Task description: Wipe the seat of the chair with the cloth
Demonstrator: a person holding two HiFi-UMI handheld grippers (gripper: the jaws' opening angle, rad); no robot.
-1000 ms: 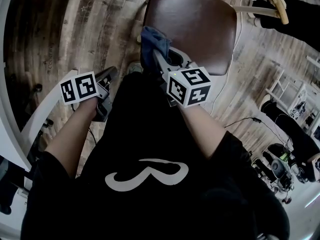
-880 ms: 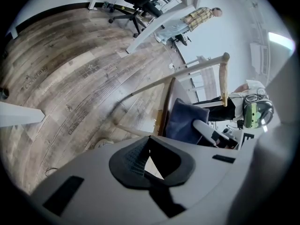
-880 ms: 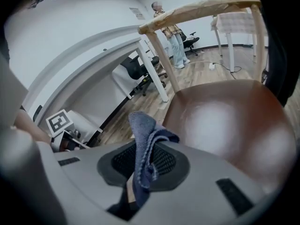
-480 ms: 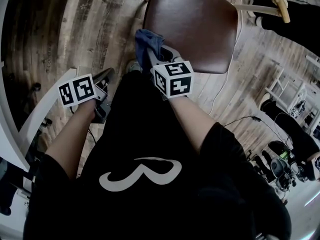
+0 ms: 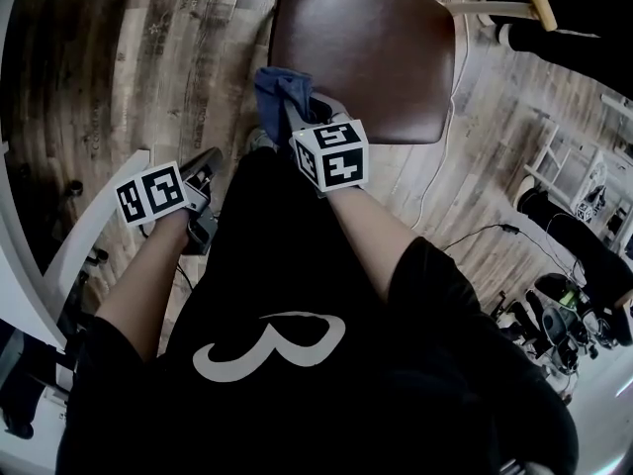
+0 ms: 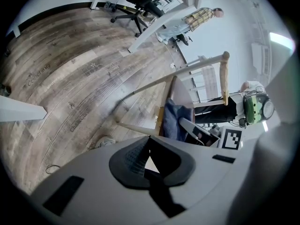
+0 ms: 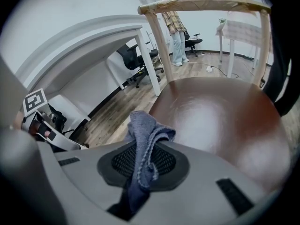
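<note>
— Blue-grey cloth [image 7: 143, 139] is seen pinched in the closed jaws of the right gripper [image 7: 140, 172], with a bunched fold left standing above the pads. Why so?

— A loose fold is probably wanted for dragging. The cloth is held at the near left corner of the brown seat [image 5: 366, 57], where a stroke could be started.

— And the left gripper [image 6: 149, 161]?

— It is kept low over the wooden floor [image 5: 148, 57], well apart from the chair, its jaws brought together on nothing; it is judged unneeded.

— What cannot be made out?

— Contact between cloth and seat is masked by the gripper itself. The seat's near edge is covered, and the backrest [image 7: 201, 3] is cut off in the head view.
</note>
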